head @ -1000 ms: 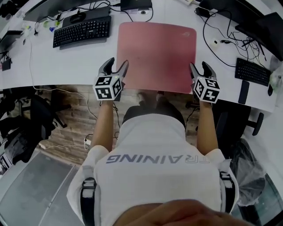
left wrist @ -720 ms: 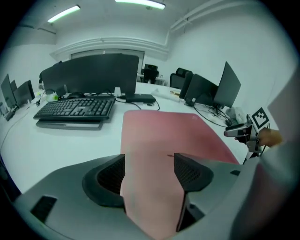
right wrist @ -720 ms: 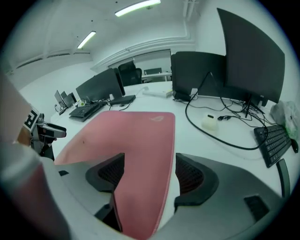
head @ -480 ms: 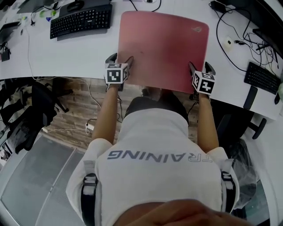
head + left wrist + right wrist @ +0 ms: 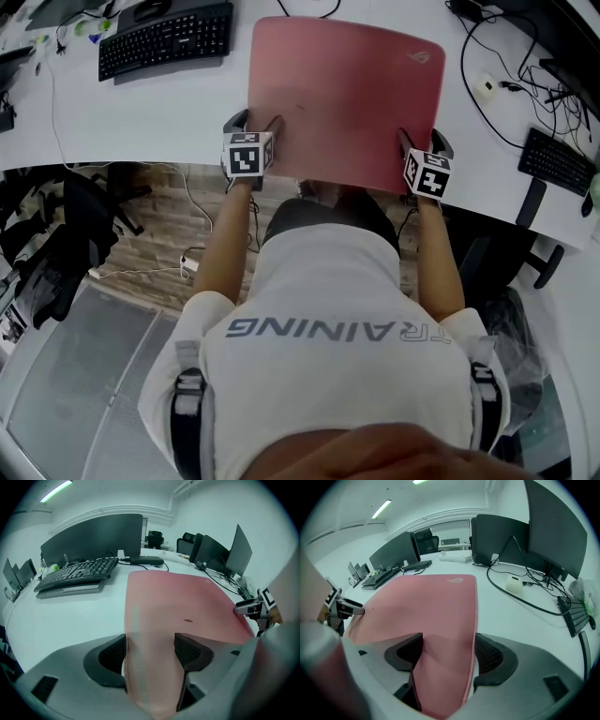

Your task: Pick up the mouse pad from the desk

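A large pink mouse pad (image 5: 342,94) lies on the white desk (image 5: 141,117), its near edge hanging over the desk's front. My left gripper (image 5: 253,124) sits at the pad's near left corner and my right gripper (image 5: 422,141) at its near right corner. Both point steeply down. In the left gripper view the pad (image 5: 178,602) runs down between the wide jaws of the left gripper (image 5: 150,651). The right gripper view shows the pad (image 5: 426,597) folding down between the spread jaws of the right gripper (image 5: 447,653). Both pairs of jaws have just been opening.
A black keyboard (image 5: 167,37) lies at the desk's far left, another (image 5: 556,161) at the right beside black cables (image 5: 487,89). Monitors (image 5: 553,531) stand along the back. Office chairs (image 5: 56,234) are on the floor below the desk's front edge.
Both grippers have sunk toward the desk with the pad's near edge, and the pad now lies flatter. The jaws stand wider than before.
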Motion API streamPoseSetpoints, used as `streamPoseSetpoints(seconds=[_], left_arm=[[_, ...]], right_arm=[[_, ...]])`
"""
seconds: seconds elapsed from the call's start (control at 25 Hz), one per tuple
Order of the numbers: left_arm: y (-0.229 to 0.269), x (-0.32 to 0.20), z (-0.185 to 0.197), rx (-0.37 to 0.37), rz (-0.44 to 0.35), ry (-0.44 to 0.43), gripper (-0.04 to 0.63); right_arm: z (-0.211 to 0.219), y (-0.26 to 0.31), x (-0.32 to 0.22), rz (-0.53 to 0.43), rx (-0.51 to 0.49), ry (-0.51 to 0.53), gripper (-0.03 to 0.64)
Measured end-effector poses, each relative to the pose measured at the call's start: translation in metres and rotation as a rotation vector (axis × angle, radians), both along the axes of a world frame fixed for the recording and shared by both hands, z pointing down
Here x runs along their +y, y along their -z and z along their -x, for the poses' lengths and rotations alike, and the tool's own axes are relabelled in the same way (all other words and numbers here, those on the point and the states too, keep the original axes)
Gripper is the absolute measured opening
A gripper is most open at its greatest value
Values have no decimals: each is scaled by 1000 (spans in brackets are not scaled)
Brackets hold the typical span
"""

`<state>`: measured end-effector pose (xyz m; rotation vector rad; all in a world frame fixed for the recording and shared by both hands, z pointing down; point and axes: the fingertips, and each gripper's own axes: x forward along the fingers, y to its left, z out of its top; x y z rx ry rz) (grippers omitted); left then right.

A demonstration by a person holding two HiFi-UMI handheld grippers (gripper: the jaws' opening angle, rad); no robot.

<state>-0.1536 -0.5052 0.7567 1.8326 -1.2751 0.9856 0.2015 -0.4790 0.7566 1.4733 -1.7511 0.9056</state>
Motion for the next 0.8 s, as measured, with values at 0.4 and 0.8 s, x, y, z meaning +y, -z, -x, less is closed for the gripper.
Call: streamPoseSetpoints(seconds=[0.4, 0.8], left_arm=[[14, 6, -19, -41, -48, -105, 201], [69, 13, -29, 66, -173, -152, 144]], right_arm=[[17, 7, 4, -4, -5, 17, 196], [47, 70, 8, -144, -116, 31, 64]])
